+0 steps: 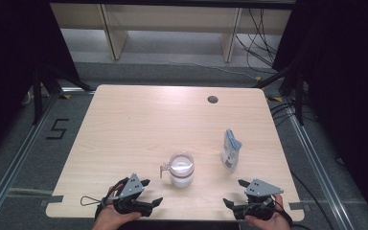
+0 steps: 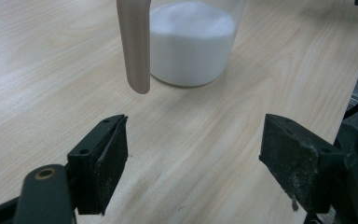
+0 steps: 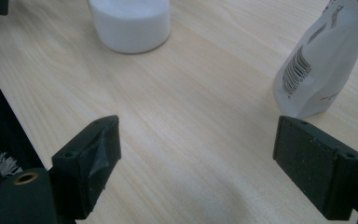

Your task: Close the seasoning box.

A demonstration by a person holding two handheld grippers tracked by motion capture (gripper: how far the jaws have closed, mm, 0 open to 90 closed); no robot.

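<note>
Both tongs, left (image 1: pixel 152 191) and right (image 1: pixel 235 192), gape wide and empty near one handled jug (image 1: pixel 181 169) of white powder and one pouch (image 1: pixel 230 149), tops cropped in the gripper views.

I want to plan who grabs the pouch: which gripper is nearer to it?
Right. The right gripper sits just below the pouch, jaws open; the left gripper is across the table, near the jug.
</note>
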